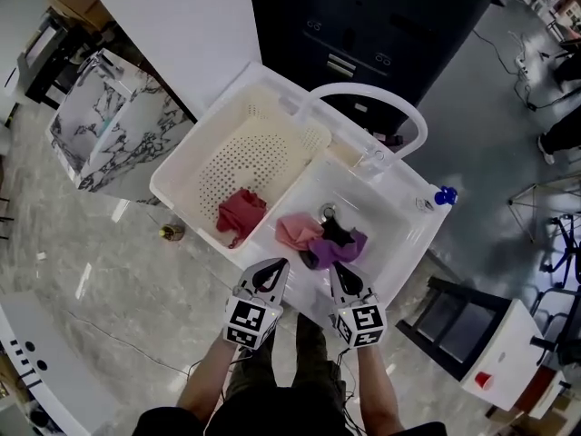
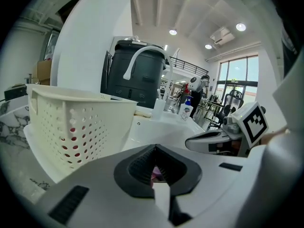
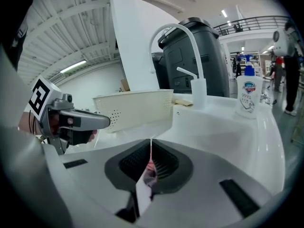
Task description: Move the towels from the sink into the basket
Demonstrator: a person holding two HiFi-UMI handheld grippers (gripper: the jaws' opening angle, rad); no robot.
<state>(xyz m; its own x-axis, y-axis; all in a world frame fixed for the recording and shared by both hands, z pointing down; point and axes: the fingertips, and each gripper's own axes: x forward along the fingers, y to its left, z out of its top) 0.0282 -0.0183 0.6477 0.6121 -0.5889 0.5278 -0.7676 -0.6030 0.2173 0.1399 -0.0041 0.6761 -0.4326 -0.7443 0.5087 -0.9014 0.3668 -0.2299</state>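
Towels (image 1: 300, 232) bunched side by side in sink (image 1: 397, 209), shapeless

Open test hall — freestanding sink (image 1: 404, 230), marble floor (image 1: 82, 262), mezzanine railing (image 3: 256, 23).

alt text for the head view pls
From above: left tongs and right tongs, both shut, at the near edge of a white sink holding a pink towel and a purple towel; a red towel lies in the basket beside it.

floor (image 1: 100, 262): glossy pale marble-ish tiles | dark cabinet (image 1: 363, 16) straight ahead of left gripper (image 1: 272, 269) | windows (image 2: 237, 82), ceiling spotlights (image 2: 241, 27) to its right
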